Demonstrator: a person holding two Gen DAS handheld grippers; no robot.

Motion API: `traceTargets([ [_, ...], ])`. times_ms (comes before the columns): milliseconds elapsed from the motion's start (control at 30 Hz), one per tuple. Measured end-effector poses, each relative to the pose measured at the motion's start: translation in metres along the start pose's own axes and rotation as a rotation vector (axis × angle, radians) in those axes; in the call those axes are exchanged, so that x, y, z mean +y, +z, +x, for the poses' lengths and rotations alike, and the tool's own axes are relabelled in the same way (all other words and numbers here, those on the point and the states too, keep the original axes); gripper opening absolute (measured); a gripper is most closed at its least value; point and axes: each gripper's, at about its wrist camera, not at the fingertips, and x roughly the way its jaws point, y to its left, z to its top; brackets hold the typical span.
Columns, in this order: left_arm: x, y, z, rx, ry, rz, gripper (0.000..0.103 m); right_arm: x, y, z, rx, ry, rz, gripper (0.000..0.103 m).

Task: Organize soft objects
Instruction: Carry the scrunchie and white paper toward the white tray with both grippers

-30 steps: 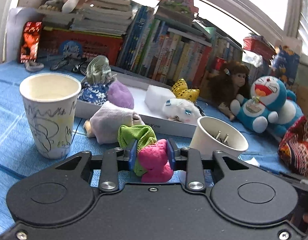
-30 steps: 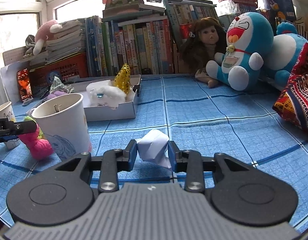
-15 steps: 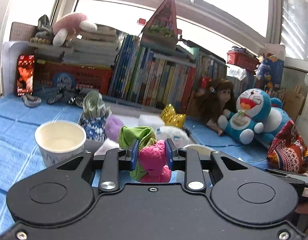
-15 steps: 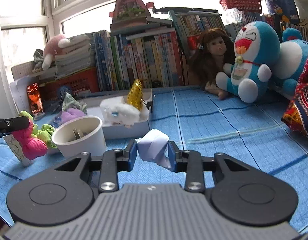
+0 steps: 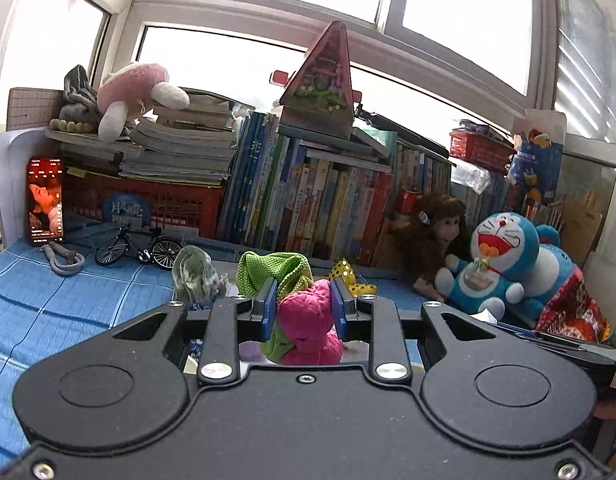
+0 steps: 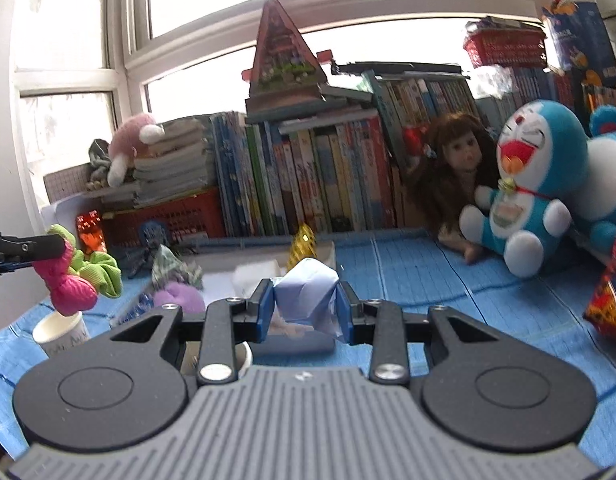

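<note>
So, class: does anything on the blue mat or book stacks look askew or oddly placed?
Yes: the pink plush toy sprawls tilted over the edge of the stacked books, head hanging, rather than sitting upright.

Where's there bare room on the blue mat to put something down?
Most open: the blue mat between the white tray and the blue cat plush, in front of the doll. Also the near-left mat, before the toy bicycle. It is crowded around the tray and the paper cup.
</note>
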Motion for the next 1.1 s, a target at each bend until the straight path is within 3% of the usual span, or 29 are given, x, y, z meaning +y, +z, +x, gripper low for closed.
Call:
traceTargets([
  [300,0.012,0.045,0.042,0.065,-0.016,0.028,0.026,0.023,0.036,0.034,0.067,0.1,0.003,0.039],
  [433,0.015,0.065,0.077,0.148,-0.031,0.009,0.026,0.045,0.045,0.063,0.17,0.15,-0.051,0.039],
  [600,0.023,0.082,0.129,0.232,0.001,-0.02,0.026,0.07,0.05,0.099,0.281,0.177,-0.11,0.039],
  [767,0.034,0.082,0.181,0.325,0.029,-0.03,0.026,0.083,0.044,0.131,0.372,0.175,-0.152,0.039],
  [867,0.041,0.078,0.21,0.345,0.082,-0.035,0.026,0.086,0.037,0.15,0.427,0.178,-0.156,0.039],
  [1100,0.056,0.067,0.259,0.409,0.115,-0.034,0.026,0.09,0.025,0.185,0.516,0.173,-0.15,0.039],
])
